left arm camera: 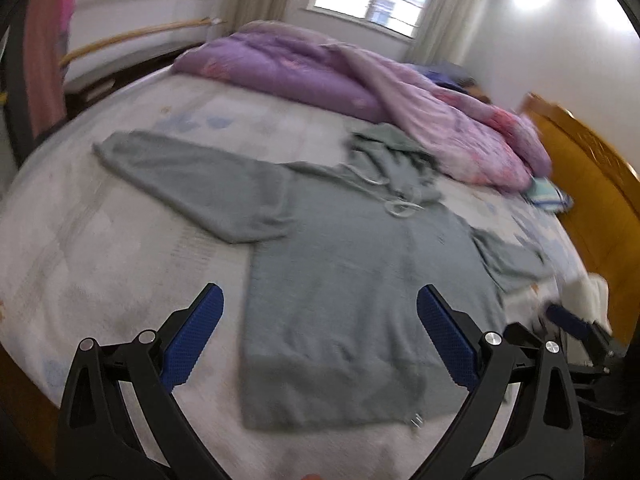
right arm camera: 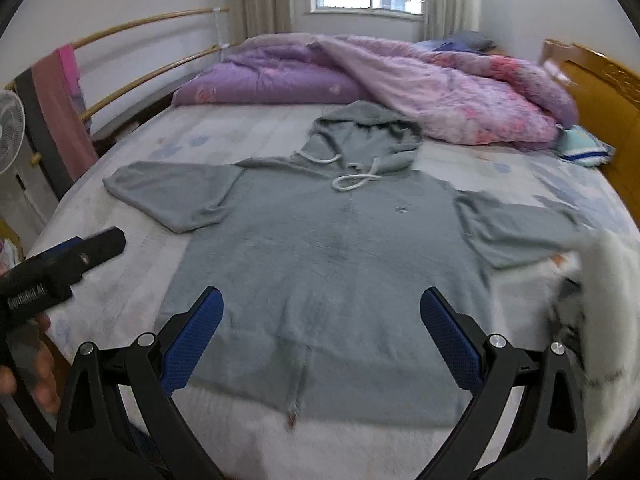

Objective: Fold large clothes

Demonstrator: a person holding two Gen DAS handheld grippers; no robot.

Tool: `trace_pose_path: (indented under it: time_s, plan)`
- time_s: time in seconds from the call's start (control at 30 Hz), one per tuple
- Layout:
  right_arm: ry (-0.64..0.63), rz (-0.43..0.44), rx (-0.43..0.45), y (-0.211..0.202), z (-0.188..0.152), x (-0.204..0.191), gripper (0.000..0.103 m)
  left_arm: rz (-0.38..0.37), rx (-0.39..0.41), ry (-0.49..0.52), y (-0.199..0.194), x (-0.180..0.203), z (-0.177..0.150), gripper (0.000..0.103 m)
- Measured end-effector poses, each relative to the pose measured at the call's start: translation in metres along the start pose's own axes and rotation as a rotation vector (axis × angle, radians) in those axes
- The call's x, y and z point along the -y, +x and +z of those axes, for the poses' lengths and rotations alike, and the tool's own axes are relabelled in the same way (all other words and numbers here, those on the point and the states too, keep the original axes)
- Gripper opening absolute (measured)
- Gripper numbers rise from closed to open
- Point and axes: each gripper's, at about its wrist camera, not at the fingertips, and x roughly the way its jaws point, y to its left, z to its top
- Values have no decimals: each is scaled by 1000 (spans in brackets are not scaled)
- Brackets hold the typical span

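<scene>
A grey-green hoodie lies flat and face up on the bed, sleeves spread, hood toward the quilts, white drawstring at the neck. It also shows in the left wrist view. My right gripper is open and empty above the hoodie's lower body. My left gripper is open and empty above the hem's left part; it shows from the side at the left of the right wrist view. The right gripper shows at the right edge of the left wrist view.
Purple and pink quilts are piled at the bed's far side. A wooden headboard stands at right, a folded striped cloth beside it. A rail with hanging cloths and a fan stand left. A white fluffy item lies at right.
</scene>
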Motion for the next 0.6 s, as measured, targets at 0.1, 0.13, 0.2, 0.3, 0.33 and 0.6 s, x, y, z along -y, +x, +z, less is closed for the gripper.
trace_pose_path:
  time_s: [0.1,0.13,0.2,0.3,0.33,0.6]
  plan:
    - [-22,4,-3,31,13,-8,95,39,-4,-66,26,-42,20,97]
    - [-24,17,-4,44,18,-10,94,47,-10,-73,33,-51,25,97]
    - [-19,27,-25,64,26,-12,82,72,-1,-92,50,-78,40,97]
    - [-25,55,-45,94,40,-16,64,116,16,-121,73,-111,60,97]
    - [-34,54,-54,105,44,-17,58,116,12,-144,81,-124,66,97]
    - [-34,185,-101,167,68,-25,2,264,40,-189,117,-191,110,97]
